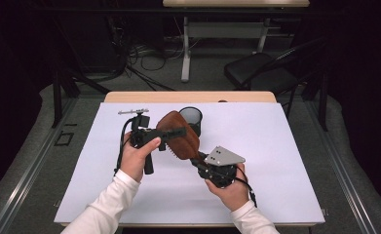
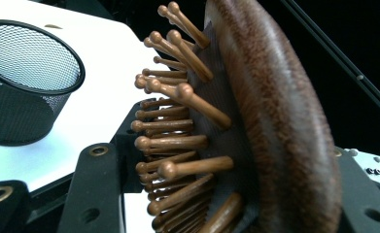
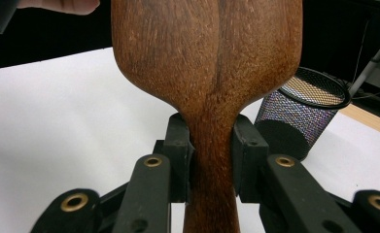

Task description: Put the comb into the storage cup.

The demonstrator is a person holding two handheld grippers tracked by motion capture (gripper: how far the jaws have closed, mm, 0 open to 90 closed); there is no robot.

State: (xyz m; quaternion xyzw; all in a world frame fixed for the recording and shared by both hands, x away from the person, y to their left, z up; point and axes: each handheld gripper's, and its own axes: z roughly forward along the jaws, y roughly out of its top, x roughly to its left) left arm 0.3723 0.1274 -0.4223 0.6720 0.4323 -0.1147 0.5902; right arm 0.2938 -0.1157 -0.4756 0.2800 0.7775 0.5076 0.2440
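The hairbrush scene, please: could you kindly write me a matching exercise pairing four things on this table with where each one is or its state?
Things:
1. wooden hairbrush
2. mesh cup
3. right gripper
4. left gripper

Places or states:
A. stands upright on the white sheet, beyond the brush
B. jaws shut on the brush's handle
C. held off the table between both grippers
D. jaws across the brush's head, one on the bristle side and one on the back

Pairs: 1-C, 2-A, 3-B, 4-D
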